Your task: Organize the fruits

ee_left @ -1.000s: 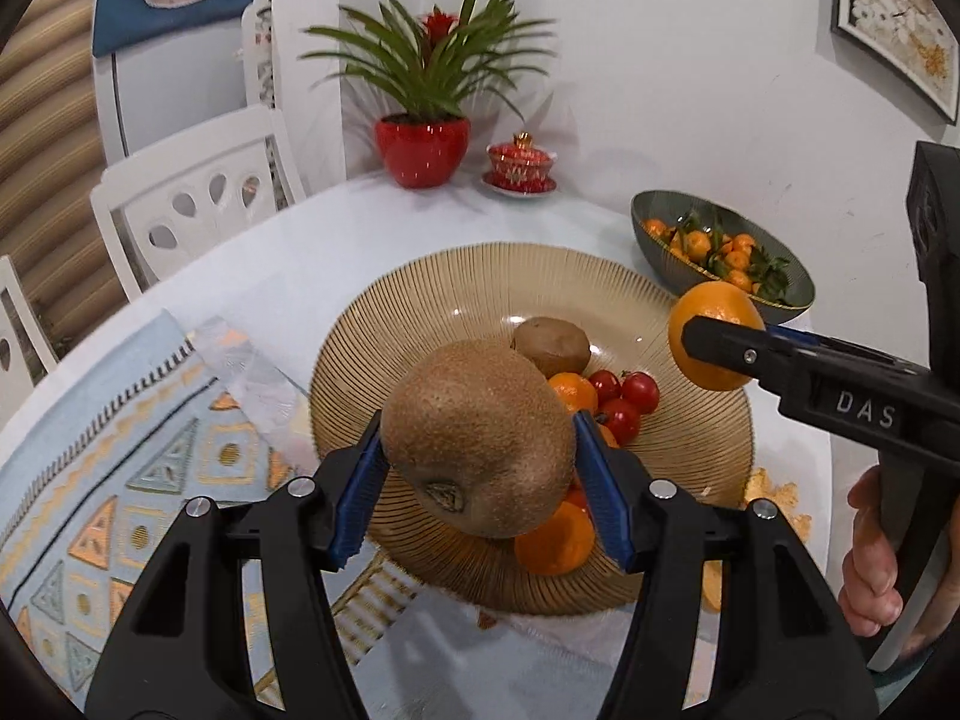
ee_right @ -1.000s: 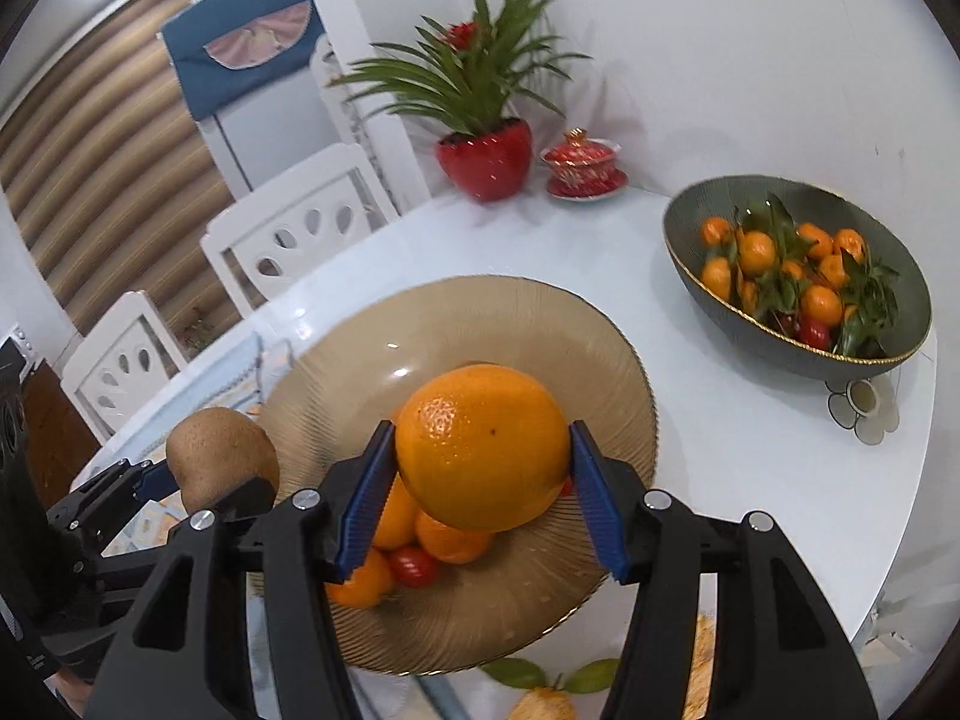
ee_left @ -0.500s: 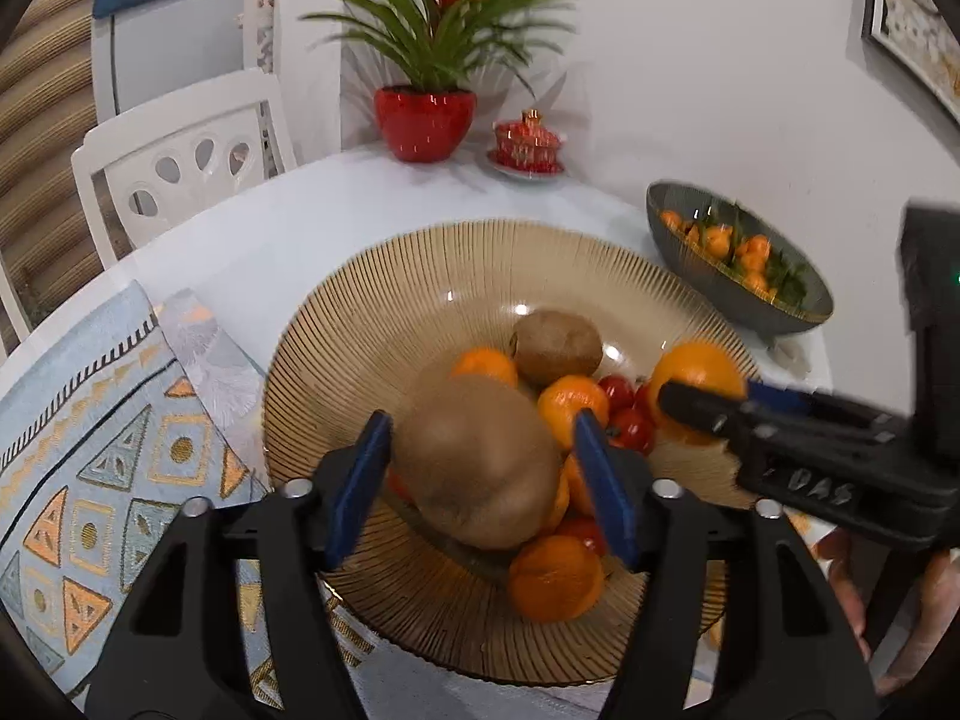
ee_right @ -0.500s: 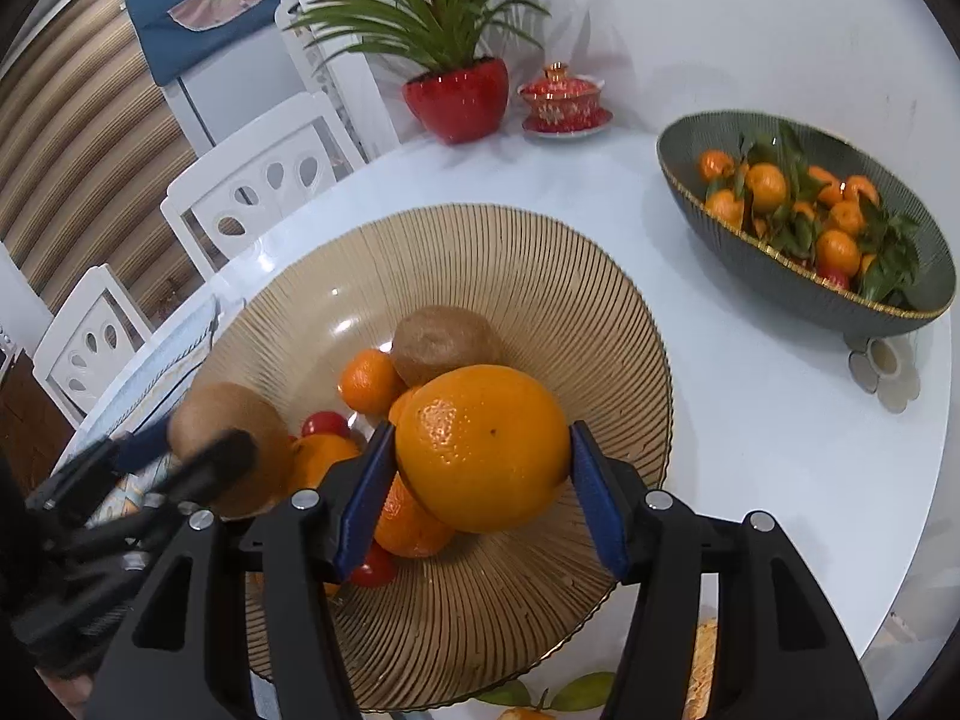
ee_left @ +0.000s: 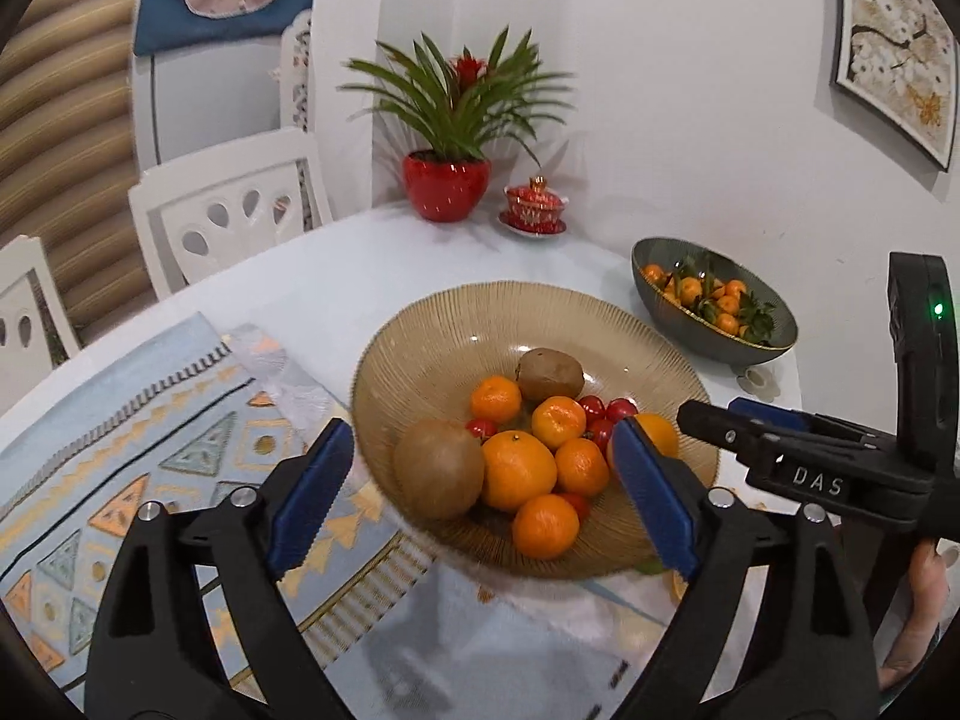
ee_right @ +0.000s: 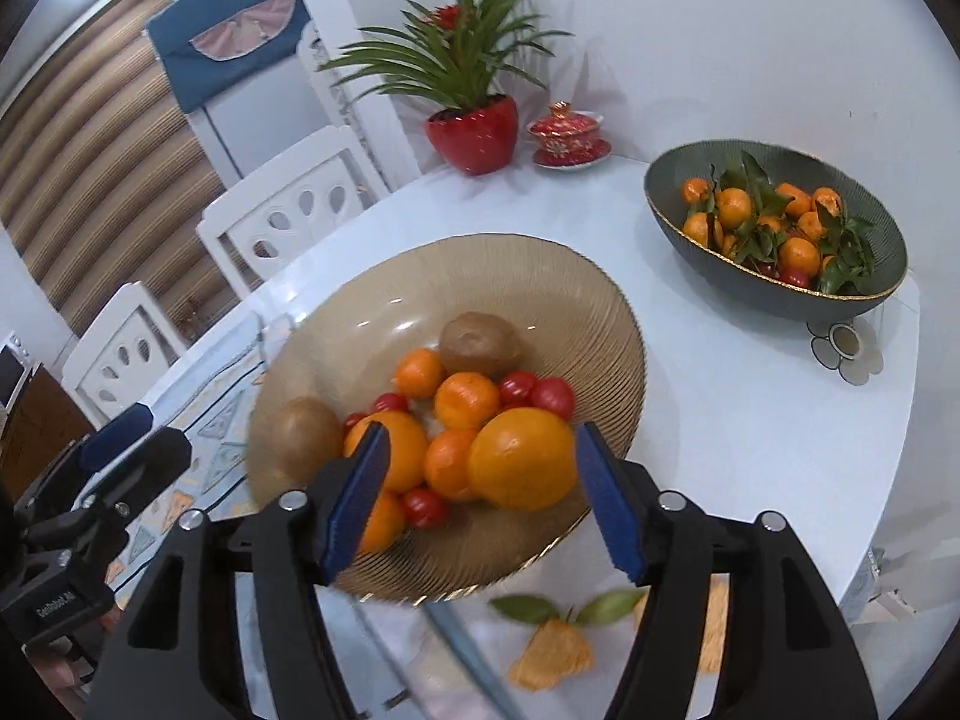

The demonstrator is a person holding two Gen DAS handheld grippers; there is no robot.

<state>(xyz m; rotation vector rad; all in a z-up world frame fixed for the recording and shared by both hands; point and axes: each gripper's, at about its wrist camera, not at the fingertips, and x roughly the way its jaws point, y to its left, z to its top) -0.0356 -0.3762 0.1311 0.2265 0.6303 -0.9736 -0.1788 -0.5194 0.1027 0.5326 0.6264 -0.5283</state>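
Two claws, each black plastic with ribbed blue pads, stand spread apart and empty over the fruit. Left claw (ee_left: 480,480) frames a fuzzy brown kiwi (ee_left: 439,468); right claw (ee_right: 480,498) frames a large, smooth orange (ee_right: 521,458). Both fruits rest in the round, finely ribbed amber glass bowl (ee_left: 432,336), heaped with dimpled mandarins (ee_left: 518,469), glossy cherry tomatoes (ee_right: 543,391) and a second kiwi (ee_right: 480,343). Beneath lies a glossy white tabletop (ee_right: 720,372); a dark, gold-rimmed oval bowl (ee_right: 774,294) of leafy mandarins sits well apart.
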